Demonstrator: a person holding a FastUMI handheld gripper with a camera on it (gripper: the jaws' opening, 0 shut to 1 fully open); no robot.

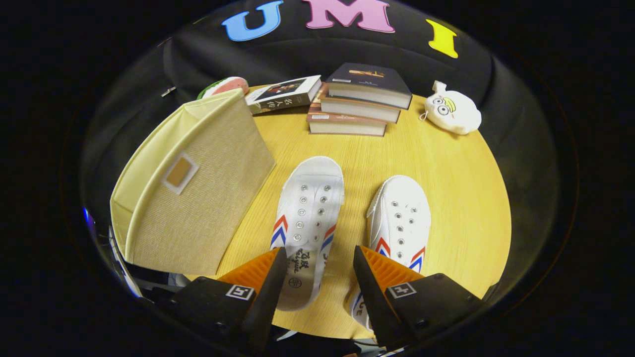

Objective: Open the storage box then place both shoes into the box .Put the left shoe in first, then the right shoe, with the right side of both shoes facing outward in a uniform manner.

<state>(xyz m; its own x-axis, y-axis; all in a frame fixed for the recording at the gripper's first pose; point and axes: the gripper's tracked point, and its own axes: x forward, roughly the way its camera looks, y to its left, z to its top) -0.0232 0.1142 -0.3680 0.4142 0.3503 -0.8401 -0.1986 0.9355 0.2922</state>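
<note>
I have the gripper (320, 277) spread wide, holding nothing, above the left shoe (307, 218) and right shoe (399, 223), storage box (193, 188) beside them

Gripper (320, 265): two-finger handheld unit, seen from its own camera. Jaws stand parted with a wide gap, nothing pressed between them.

Fingers (258, 270): each a wedge shape, tapering to a point at the tip. Outer faces bright orange with fine parallel ribbing. Inner faces flat, matte black.

Finger mounts: blocky black housings behind each wedge, smooth, slightly glossy, with rounded corners.

Markings: one small square tag (239, 292) on top of each housing, white field with a black pattern, one per side, set near the base of the orange wedge.
</note>
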